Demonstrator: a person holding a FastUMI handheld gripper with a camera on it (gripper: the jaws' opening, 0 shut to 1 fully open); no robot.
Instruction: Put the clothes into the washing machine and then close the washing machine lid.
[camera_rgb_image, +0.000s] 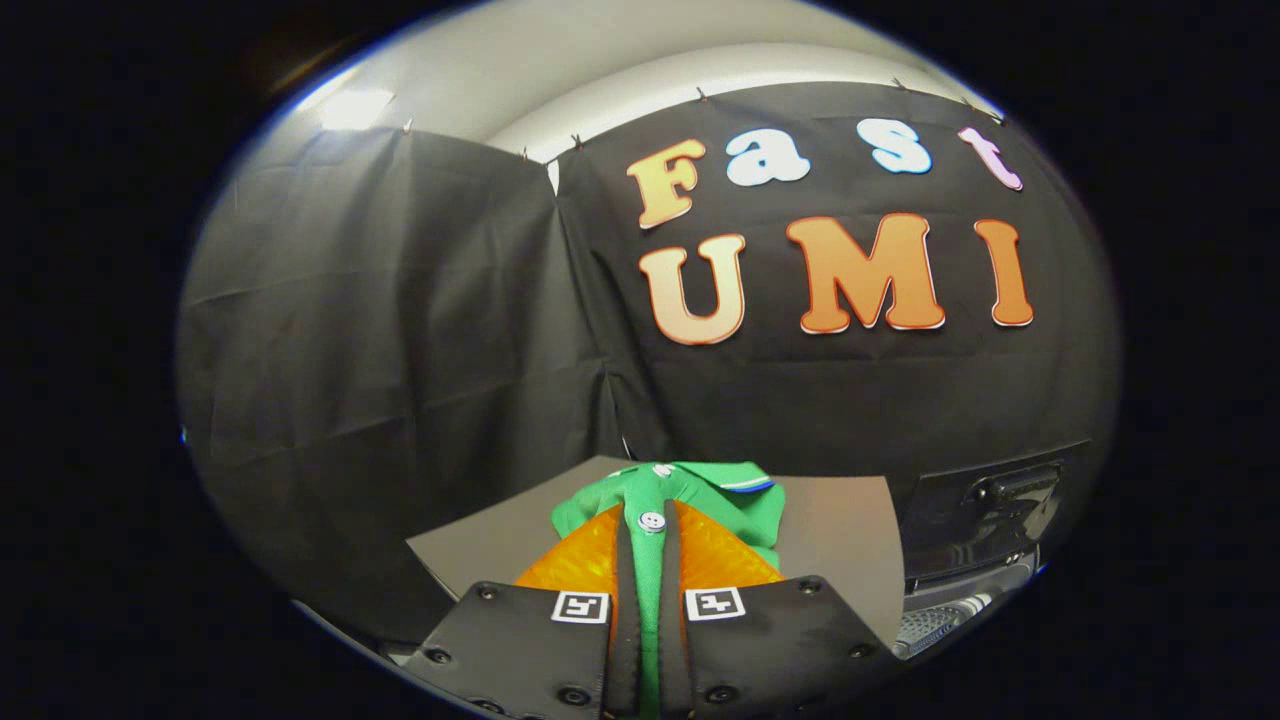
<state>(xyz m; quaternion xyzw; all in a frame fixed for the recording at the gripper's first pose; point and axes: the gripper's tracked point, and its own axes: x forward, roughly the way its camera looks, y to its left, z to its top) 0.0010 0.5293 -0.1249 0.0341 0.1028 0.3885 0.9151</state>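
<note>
The two-finger gripper (648, 560), with orange ribbed finger pads (580, 565) and black mounts carrying small square black-and-white markers, sits at the bottom centre of the frame. Its fingers are drawn close together and pinch a strip of a bright green polo shirt (700, 500), the placket running straight down the narrow gap between the pads. A white round button (651, 521) on that placket lies just at the fingertips, and a second, smaller button shows just beyond it. The shirt's collar, trimmed with a white and blue stripe (748, 485), bunches ahead of the fingers, slightly right of centre.

The garment lies over a flat grey-brown board (840, 530) that spreads left and right behind the fingers. In the lower right of the frame, just beside the board's right edge, stands a dark glossy washing machine (990, 510); its dark panel bears a recessed handle, and a pale ribbed part shows below it. Black draped cloth (400, 330) forms the wall across the background, with a pale ceiling (560, 70) above it at the top.
</note>
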